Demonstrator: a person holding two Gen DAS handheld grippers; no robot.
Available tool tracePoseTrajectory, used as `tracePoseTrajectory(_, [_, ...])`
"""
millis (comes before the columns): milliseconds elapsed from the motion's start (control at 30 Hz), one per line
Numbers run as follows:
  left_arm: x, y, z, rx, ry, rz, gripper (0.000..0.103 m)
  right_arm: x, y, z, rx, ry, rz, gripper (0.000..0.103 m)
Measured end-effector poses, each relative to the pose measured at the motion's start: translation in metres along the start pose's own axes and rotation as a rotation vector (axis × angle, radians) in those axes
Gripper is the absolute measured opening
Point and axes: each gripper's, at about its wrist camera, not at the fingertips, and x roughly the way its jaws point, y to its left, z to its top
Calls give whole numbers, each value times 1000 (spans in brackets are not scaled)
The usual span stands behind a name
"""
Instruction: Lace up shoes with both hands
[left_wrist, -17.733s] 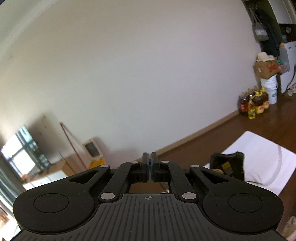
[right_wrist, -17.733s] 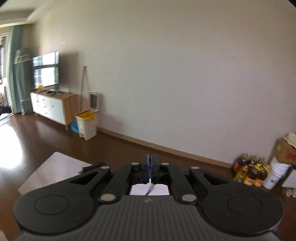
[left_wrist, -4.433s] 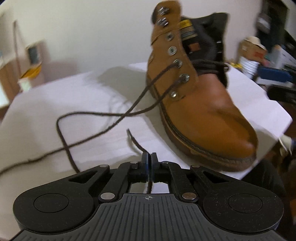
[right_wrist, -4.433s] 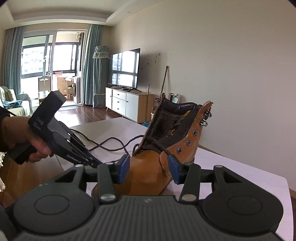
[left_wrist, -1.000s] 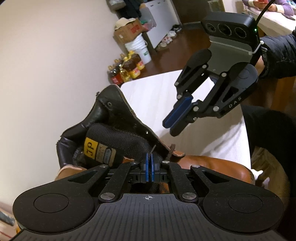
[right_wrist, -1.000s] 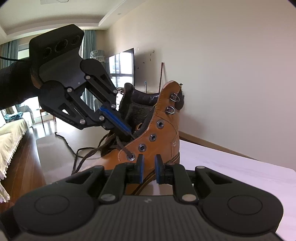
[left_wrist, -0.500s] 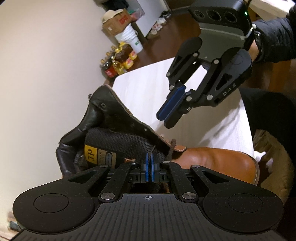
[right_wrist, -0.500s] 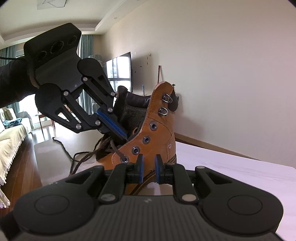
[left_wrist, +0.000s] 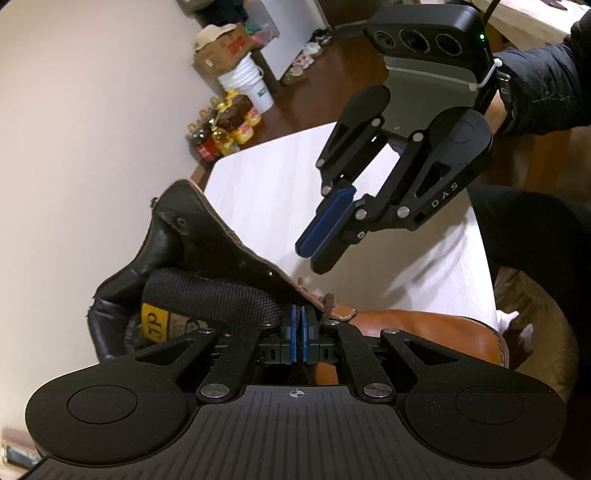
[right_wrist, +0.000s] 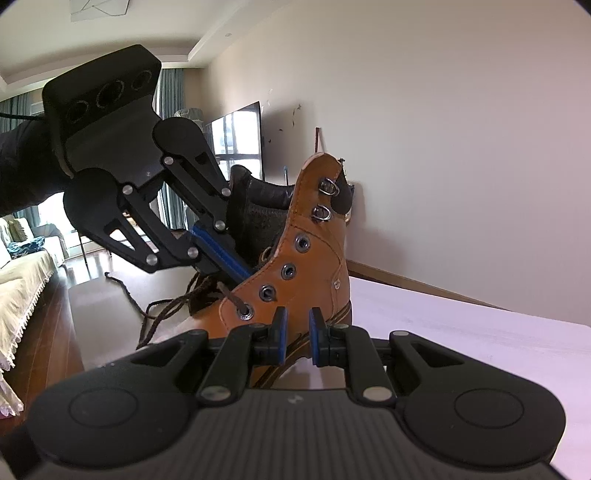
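A tan leather boot (right_wrist: 306, 273) stands upright on a white table (right_wrist: 461, 325), its heel toward the wall-side edge and its toe (left_wrist: 436, 332) near the edge closest to the person. The left gripper (left_wrist: 296, 334) reaches down into the boot's open throat beside the black mesh tongue (left_wrist: 207, 295); its blue pads are pressed together, and whether the dark brown lace (right_wrist: 166, 310) lies between them cannot be told. A lace end (left_wrist: 328, 301) pokes out at the eyelet flap. The right gripper (right_wrist: 296, 334) is held beside the boot's outer side, jaws slightly apart, gripping nothing. Loose lace trails across the table toward its far edge.
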Motion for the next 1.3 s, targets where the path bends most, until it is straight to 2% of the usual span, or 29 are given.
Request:
tracePoseTrajectory(367, [3,6,-1,7,-25,3,4,3,-3,3,-23,-20,91,14])
tracePoseTrajectory(533, [2,7,-4,0,-34,2,4,7,-10,5,4,-26,134,14])
tracePoseTrajectory(667, [2,6,-7,-3,-45,6,4,6,-17,2,52,-35,168,6])
tracePoseTrajectory(800, [2,7,-9,-14,-52,10,4,5,-20,1,79,-38,178,3])
tracePoseTrajectory(933, [-1,8,-5,-27,-51,13,5,-2,-15,1,53,-19,142,2])
tracePoseTrajectory(967, [-4,8,-5,-32,-51,16,9,-4,-15,1,49,-17,134,2])
tracePoseTrajectory(1067, [-23,9,-14,-77,-70,53,43,-28,-19,-2,52,-8,38,2])
tracePoseTrajectory(1233, [-63,9,-40,-218,-136,159,43,-69,-25,-10,63,8,-105,2])
tracePoseTrajectory(1300, [-80,6,-59,-281,-139,235,43,-81,-24,-12,64,22,-169,2])
